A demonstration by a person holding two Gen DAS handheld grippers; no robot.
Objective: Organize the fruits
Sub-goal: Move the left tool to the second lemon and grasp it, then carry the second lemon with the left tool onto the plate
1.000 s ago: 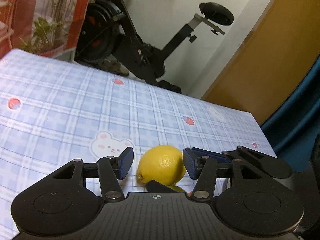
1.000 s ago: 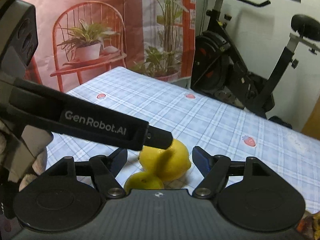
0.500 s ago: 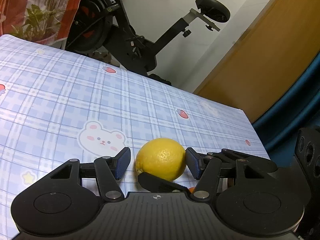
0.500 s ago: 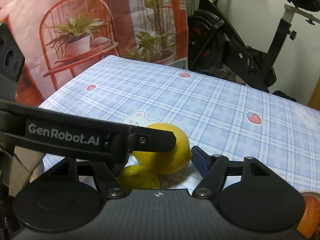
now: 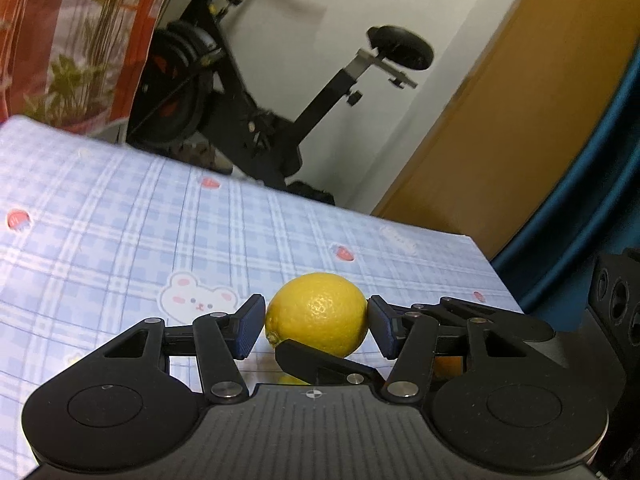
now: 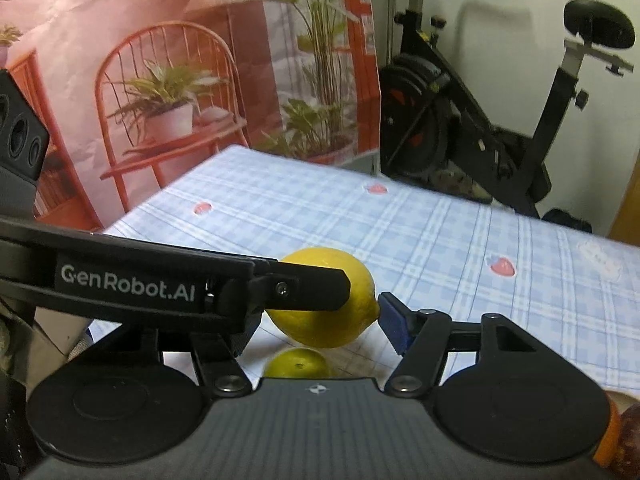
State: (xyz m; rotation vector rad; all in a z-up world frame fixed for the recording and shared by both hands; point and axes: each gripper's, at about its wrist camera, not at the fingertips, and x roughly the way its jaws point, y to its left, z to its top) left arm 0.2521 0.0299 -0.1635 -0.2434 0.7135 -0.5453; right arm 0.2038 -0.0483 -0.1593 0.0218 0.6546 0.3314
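Yellow fruit counts to two here. One lemon (image 5: 316,314) sits raised between both claws, and a second lemon (image 6: 298,364) lies on the cloth right below it, mostly hidden by the right claw's body.

The left gripper (image 5: 316,328) has the raised lemon across its width. Its jaws are narrowing, and both blue pads (image 5: 250,328) lie against the peel on either side. The right gripper (image 6: 320,324) comes at the same lemon from the other side, its jaws also narrowing. Its right pad (image 6: 394,320) touches the lemon's pointed tip. Its left pad is hidden behind the left claw's black finger, so I cannot tell whether this claw truly grips the fruit.

At the lower right corner of the right wrist view there is an orange and brown shape (image 6: 612,436), possibly more fruit, though it is too cropped to be sure.

Beyond the lemons the blue checked tablecloth (image 5: 120,240), printed with strawberries and a bear, lies bare up to the far edge and the right-hand corner. One exercise bike (image 5: 260,120) stands just past the far edge, with a printed backdrop (image 6: 160,80) of chair and plants to its left.
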